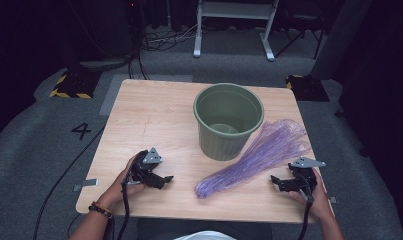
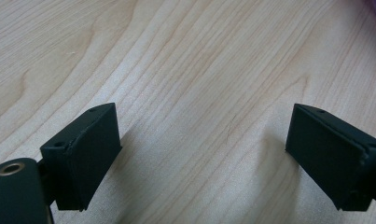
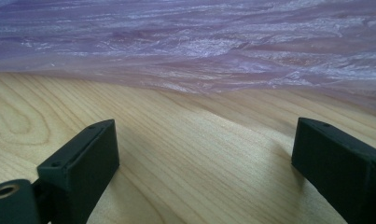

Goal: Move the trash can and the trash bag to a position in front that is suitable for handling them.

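Purple plastic bag (image 1: 261, 152) lies flat on table (image 1: 154, 120), beside green bin (image 1: 228, 120). Your right gripper (image 1: 278, 181) just right of bag, jaws wide, empty. Your left gripper (image 1: 165, 179) well left, jaws wide, empty.

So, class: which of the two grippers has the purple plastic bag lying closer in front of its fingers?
The right gripper: the purple plastic bag lies just ahead of its open fingers. The left gripper faces bare table, farther from the bag.
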A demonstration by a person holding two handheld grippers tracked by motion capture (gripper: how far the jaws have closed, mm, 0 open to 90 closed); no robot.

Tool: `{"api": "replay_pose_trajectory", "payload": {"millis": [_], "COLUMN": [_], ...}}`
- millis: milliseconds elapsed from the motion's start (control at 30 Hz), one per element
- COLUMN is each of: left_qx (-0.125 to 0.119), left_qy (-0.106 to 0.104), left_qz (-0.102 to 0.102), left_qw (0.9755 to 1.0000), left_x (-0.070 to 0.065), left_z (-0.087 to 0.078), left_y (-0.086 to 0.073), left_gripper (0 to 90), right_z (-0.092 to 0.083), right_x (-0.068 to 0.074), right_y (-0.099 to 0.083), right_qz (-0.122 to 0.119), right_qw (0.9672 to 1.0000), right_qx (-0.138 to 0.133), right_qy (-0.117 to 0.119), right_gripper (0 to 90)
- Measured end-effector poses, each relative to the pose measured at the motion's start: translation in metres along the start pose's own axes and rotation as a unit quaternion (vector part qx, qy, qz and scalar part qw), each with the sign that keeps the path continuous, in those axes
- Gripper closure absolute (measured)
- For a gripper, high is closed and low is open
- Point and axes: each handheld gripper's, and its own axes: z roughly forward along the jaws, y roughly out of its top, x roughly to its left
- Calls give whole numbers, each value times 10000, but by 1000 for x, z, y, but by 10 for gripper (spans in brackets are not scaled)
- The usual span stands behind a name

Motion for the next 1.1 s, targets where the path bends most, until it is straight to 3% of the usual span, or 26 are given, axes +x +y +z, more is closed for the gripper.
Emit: {"api": "replay_pose_trajectory", "payload": {"millis": [233,333,567,767,867,933,1100], "left_qx": [-2,3,-2,-1,-2,-2,-2], "left_qy": [19,14,13,13,13,13,13], "left_qz": [11,23,15,16,14,15,15], "left_qw": [10000,10000,10000,10000,10000,10000,10000], "left_x": [0,0,0,0,0,0,0], "left_z": [0,-1,-1,-1,-1,-1,-1], "left_y": [0,-1,-1,-1,-1,-1,-1], "left_gripper": [98,97,97,97,97,97,97], "right_z": [0,-2,-8,-26,-28,-25,-16], "right_x": [-1,-3,1,13,20,27,32], "right_y": [0,-1,-2,16,23,31,40], "right_qz": [-13,37,-57,-59,-213,-313,-422], "right_qw": [10000,9999,9992,9949,9941,9930,9930], "right_qx": [-5,-131,-391,-986,-1043,-1092,-1024], "right_qy": [17,70,28,206,194,310,406], "right_gripper": [79,167,198,249,264,267,267]}}
